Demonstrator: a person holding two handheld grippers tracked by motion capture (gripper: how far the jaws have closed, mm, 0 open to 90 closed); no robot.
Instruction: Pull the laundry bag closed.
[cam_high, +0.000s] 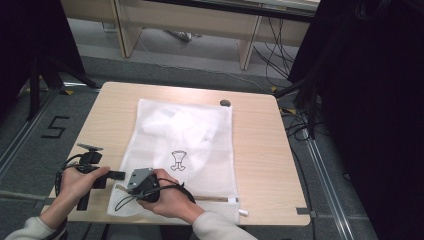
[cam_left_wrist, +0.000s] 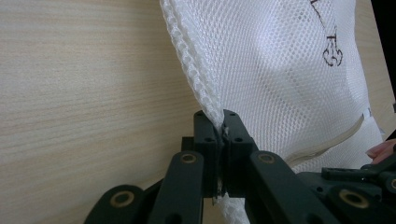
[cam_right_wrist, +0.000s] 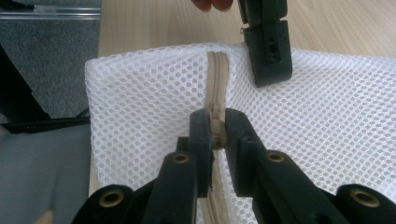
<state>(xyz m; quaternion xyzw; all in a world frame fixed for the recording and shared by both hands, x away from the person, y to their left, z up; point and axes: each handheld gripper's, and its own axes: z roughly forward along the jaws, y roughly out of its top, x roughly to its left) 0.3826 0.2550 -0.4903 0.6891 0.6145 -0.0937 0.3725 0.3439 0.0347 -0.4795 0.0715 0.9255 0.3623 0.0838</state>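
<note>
Left gripper (cam_left_wrist: 220, 122) pinches mesh bag (cam_high: 185, 145) near-left edge. Right gripper (cam_right_wrist: 215, 128) clamps the zipper (cam_right_wrist: 217, 79), probably its pull. Bare table (cam_high: 260, 145) right.

Light wood table (cam_high: 260, 145), rounded corners. Small dark round object (cam_high: 225, 103) on its far edge. Grey carpet floor (cam_high: 30, 150) with black "5" marking (cam_high: 54, 127). Wooden furniture legs (cam_high: 129, 30) beyond; loose black cables (cam_high: 280, 55) at right.
</note>
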